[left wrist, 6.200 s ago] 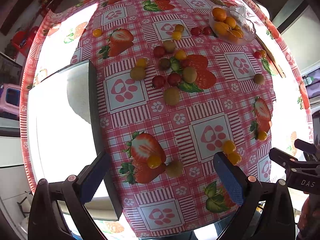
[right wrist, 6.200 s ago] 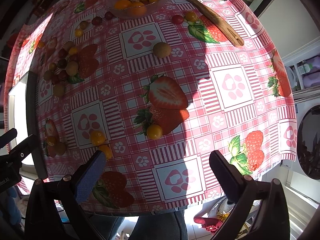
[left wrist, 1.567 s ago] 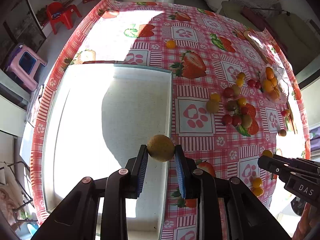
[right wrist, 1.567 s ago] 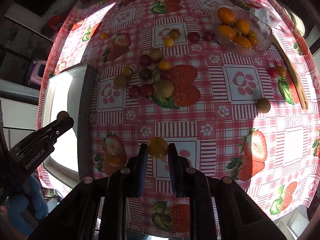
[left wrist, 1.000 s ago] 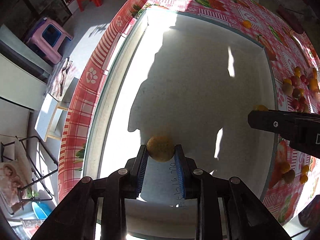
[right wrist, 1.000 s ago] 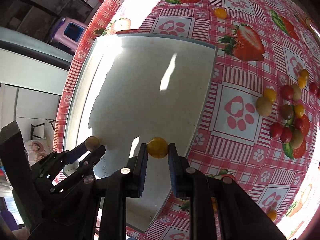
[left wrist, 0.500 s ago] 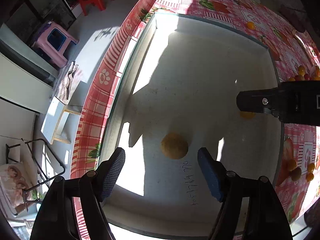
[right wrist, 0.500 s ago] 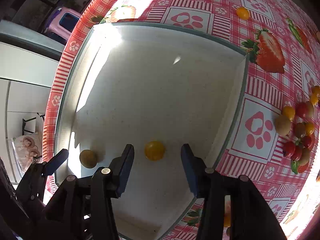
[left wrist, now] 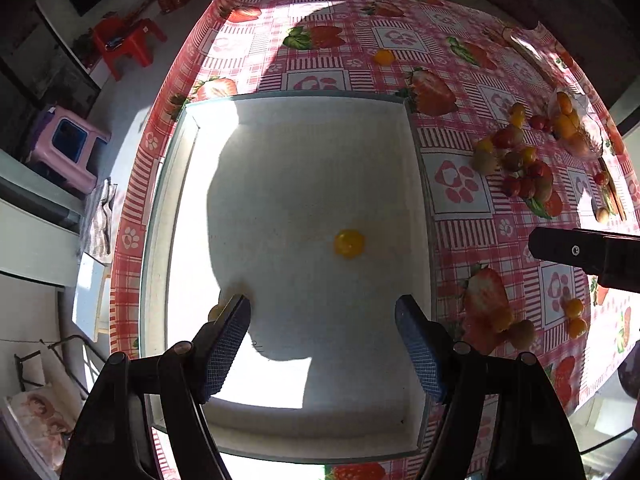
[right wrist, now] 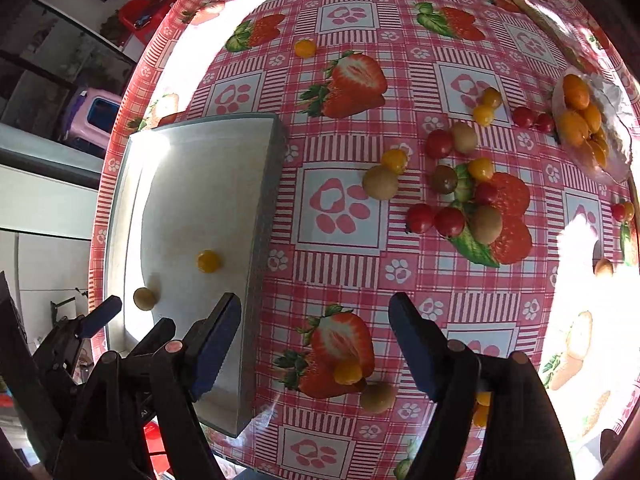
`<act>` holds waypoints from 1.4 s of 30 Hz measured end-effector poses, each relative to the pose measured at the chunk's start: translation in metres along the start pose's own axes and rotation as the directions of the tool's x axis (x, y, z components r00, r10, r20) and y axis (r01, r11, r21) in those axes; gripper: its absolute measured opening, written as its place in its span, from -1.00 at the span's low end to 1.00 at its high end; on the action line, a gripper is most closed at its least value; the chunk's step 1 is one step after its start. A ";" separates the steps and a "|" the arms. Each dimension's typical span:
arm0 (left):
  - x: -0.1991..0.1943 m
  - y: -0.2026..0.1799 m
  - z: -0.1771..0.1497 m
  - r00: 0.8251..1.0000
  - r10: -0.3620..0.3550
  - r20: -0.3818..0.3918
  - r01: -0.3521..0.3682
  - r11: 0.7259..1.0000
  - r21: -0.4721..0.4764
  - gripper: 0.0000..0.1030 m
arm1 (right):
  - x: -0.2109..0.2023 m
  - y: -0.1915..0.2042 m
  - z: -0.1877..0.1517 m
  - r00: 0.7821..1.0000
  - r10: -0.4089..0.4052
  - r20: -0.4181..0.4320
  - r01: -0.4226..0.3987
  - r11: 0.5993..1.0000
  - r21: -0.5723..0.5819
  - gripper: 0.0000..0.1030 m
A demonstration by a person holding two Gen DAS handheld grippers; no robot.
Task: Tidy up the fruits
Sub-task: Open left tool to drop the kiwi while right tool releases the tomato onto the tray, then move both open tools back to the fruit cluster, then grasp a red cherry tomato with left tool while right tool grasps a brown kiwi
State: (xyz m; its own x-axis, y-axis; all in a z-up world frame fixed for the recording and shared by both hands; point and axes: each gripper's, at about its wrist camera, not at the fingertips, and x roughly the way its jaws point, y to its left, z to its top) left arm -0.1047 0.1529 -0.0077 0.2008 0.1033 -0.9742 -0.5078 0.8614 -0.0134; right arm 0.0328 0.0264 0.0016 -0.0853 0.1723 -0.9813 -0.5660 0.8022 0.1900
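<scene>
A white square tray [left wrist: 416,168] [right wrist: 264,200] sits on the strawberry tablecloth. Inside it lie a yellow tomato [left wrist: 349,243] [right wrist: 208,261] and a tan round fruit [right wrist: 144,298], which is mostly hidden behind my left finger in the left wrist view [left wrist: 214,312]. My left gripper [left wrist: 322,340] is open and empty above the tray's near part. My right gripper [right wrist: 316,344] is open and empty above the cloth just right of the tray. A cluster of red, yellow and tan fruits [right wrist: 460,192] [left wrist: 516,164] lies on the cloth.
A clear bowl of orange fruits [right wrist: 588,128] [left wrist: 572,120] stands at the far right. Loose fruits lie near the front edge [right wrist: 360,380] [left wrist: 520,332]. A lone yellow fruit [right wrist: 305,48] sits beyond the tray. The table edge drops off on the left.
Both grippers have let go of their fruits in the tray and pulled back. The right gripper has swung right, off the tray and over the cloth.
</scene>
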 end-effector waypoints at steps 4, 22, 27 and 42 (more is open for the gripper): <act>-0.011 -0.042 0.014 0.999 -0.047 0.011 0.046 0.996 0.075 0.47 | 0.000 -0.054 -0.024 0.999 -0.049 -0.001 0.049 0.991 0.127 0.54; 0.062 -0.146 0.058 0.993 -0.066 -0.097 0.075 0.993 0.091 0.47 | -0.012 -0.203 -0.033 0.989 -0.149 -0.013 0.144 0.925 0.352 0.54; 0.076 -0.148 0.063 0.993 -0.054 -0.106 0.061 0.996 0.064 0.39 | -0.007 -0.221 -0.018 0.985 -0.173 -0.015 0.169 0.933 0.319 0.54; 0.074 -0.180 0.094 0.996 -0.058 -0.063 0.064 0.993 0.096 -0.45 | -0.010 -0.229 0.020 0.975 -0.224 0.006 0.215 0.944 0.251 -0.12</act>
State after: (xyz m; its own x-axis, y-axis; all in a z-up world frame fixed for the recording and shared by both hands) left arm 0.0801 0.0522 -0.0566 0.1766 0.0216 -0.9841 -0.4114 0.9099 -0.0538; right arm 0.1800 -0.1475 -0.0313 0.0486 -0.0079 -0.9988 -0.3463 0.9378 -0.0242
